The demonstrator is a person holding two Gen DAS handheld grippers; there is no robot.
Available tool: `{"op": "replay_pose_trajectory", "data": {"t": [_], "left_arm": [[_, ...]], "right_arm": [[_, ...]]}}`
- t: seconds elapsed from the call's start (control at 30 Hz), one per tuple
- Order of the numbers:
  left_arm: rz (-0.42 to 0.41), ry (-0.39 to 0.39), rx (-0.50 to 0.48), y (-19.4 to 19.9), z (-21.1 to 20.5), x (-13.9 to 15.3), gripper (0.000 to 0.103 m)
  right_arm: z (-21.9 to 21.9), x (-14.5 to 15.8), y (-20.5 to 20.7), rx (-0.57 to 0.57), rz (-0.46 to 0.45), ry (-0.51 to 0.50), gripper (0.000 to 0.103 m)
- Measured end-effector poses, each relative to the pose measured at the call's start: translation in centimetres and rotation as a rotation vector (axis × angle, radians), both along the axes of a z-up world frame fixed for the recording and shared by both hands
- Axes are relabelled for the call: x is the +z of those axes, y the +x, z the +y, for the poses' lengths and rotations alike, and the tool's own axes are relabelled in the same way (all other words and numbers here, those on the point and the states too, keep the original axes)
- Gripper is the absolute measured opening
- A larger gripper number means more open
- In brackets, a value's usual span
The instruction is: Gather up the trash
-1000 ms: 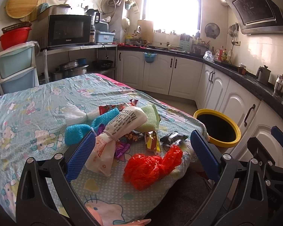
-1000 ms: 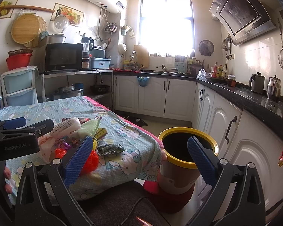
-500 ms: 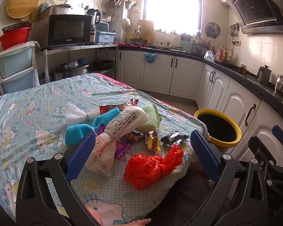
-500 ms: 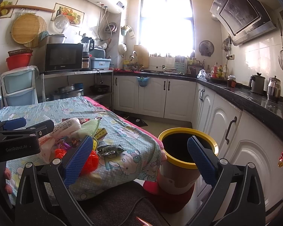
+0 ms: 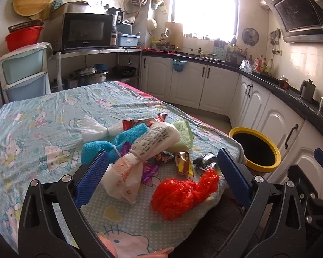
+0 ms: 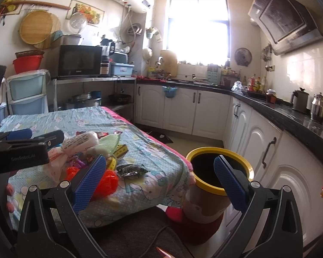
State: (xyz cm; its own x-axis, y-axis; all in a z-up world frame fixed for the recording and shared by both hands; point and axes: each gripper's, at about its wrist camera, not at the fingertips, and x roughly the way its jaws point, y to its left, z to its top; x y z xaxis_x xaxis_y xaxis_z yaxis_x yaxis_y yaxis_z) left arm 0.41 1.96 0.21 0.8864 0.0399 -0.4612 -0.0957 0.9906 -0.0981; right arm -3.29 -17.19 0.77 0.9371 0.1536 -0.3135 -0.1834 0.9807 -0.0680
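A pile of trash lies near the table's front right corner: a red plastic bag (image 5: 183, 193), a white tied bag (image 5: 137, 163), a clear tied bag (image 5: 94, 129), snack wrappers (image 5: 184, 164) and a dark foil wrapper (image 5: 205, 159). My left gripper (image 5: 161, 172) is open and empty, just above and in front of the pile. My right gripper (image 6: 159, 172) is open and empty, between the table corner and the yellow-rimmed trash bin (image 6: 219, 172). The bin also shows in the left wrist view (image 5: 256, 150). The red bag (image 6: 105, 182) and foil wrapper (image 6: 131, 169) show in the right wrist view.
A blue towel (image 5: 109, 146) and a green cloth (image 5: 183, 135) lie in the pile. The table has a Hello Kitty cloth (image 5: 43, 118). White cabinets (image 6: 204, 116) and a black counter (image 6: 290, 116) run behind and to the right. Stacked drawers (image 5: 21, 73) stand left.
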Motion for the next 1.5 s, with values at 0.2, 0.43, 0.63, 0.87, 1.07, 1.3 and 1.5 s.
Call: {"op": "replay_pose_trajectory", "data": {"t": [0.2,0.43,0.63,0.87,1.07,1.3,1.5], "left_arm": [[-0.009,-0.019,0.082,0.5,2.9,0.5,0.093],[0.012,-0.034,0.145,1.6,6.5,0.8,0.093],[0.054,-0.006,0.055,3.5,7.1,0.6,0.093],[0.213,-0.005,-0.121,7.3,6.6,-0.6,0.093],[0.32,0.01,-0.252,9.5,5.2,-1.8,0.093],[0.398,0.049,-0.313,11.4,4.2,-2.8,0.077],[0.443,0.055,-0.312,12.0,4.5,-3.7,0.054]], "right_arm": [[1.9,-0.2,1.5,0.088,0.04,-0.015,0.097],[4.9,-0.2,3.6,0.201,0.079,-0.022,0.097],[6.3,-0.7,5.5,0.234,0.144,-0.014,0.097],[6.8,-2.8,8.2,0.238,0.262,-0.025,0.097],[6.9,-5.0,10.1,0.272,0.384,-0.02,0.08],[7.4,-7.1,11.6,0.332,0.517,0.009,0.058],[7.5,-7.7,12.1,0.378,0.561,0.049,0.037]]}}
